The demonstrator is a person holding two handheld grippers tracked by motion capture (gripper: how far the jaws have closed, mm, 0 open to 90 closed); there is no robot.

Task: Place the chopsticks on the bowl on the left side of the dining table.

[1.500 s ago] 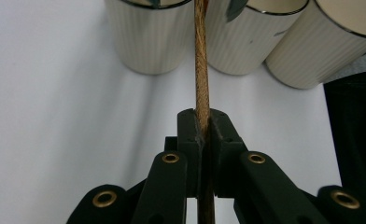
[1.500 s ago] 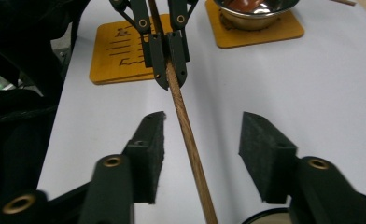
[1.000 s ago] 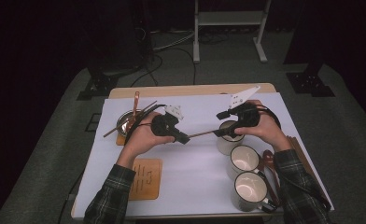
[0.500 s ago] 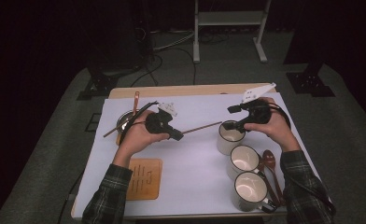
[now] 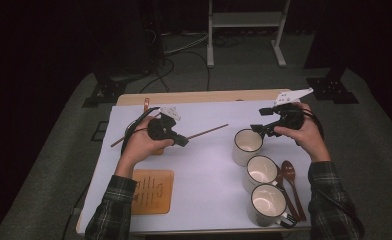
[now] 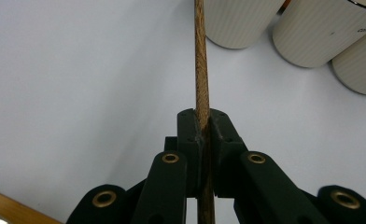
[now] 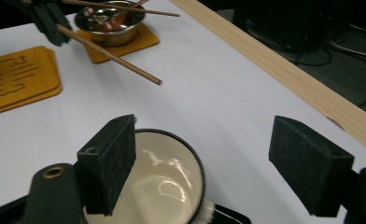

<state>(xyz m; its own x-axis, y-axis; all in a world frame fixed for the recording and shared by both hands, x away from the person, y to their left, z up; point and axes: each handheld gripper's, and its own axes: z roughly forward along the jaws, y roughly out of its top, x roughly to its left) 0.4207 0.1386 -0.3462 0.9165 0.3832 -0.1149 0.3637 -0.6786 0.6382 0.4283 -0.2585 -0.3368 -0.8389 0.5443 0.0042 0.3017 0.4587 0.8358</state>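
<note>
Fingers of the left gripper are clamped on a wooden stick, left of centre in the high view, its free end pointing toward the cream mugs. The right gripper has its fingers wide apart, nothing between them, above the farthest mug's rim, right of centre. Both are over the white-covered table.

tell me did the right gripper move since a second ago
Yes: the right gripper shifted right, from above the farthest mug to its right rim, jaws opening, nothing between them.
</note>
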